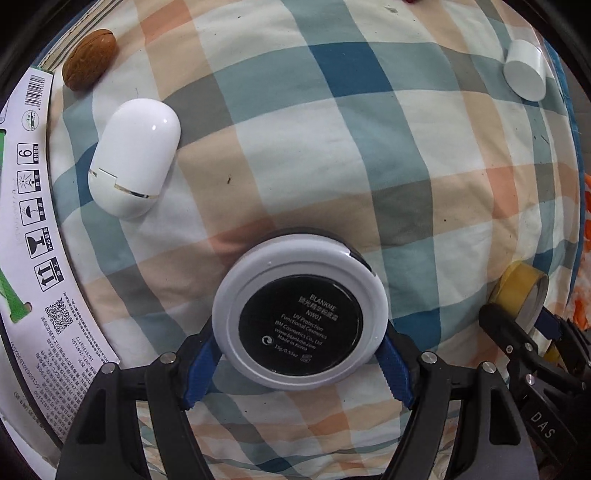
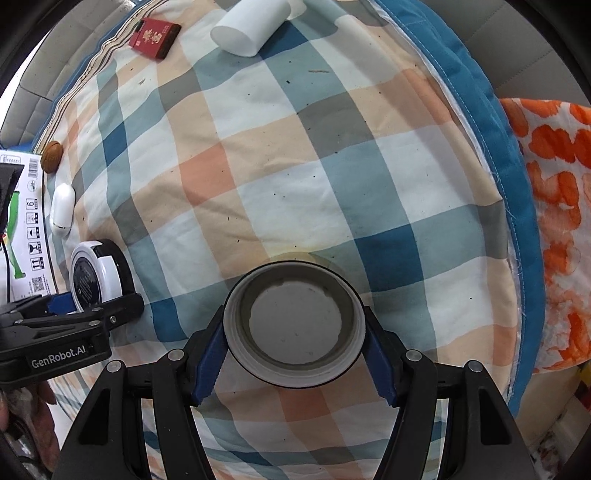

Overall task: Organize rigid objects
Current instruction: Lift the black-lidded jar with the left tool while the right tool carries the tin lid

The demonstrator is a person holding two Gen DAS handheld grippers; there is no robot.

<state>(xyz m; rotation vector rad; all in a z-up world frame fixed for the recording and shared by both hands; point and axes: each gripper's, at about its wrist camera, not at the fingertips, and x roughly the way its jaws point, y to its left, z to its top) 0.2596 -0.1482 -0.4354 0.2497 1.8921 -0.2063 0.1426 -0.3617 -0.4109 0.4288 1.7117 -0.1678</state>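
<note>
Over the checked quilt [image 2: 295, 177] both grippers point down, each carrying something. The left gripper [image 1: 299, 354] has its blue pads pinching the rim of a round compact [image 1: 300, 319], label side facing the camera. The right gripper [image 2: 295, 350] clamps the tape roll [image 2: 293, 325] on its two sides, and we look straight through its core. In the left view the tape [image 1: 517, 295] shows yellow, just beside the compact's hand.

Along the quilt's left edge sit the white case [image 1: 135, 157] and the walnut [image 1: 88, 59], next to a printed box [image 1: 33, 221]. A white tube [image 2: 251, 27] and a red pack [image 2: 155, 37] lie at the far end, well apart.

Looks like a carry-and-place step. To do it well, I'd keep each grip square on the rims, since both pieces are round and slick and could twist out. Lower until the base meets the cloth before letting go; the quilt is soft, so a tilted drop may roll. Set them near the row, not touching the case
</note>
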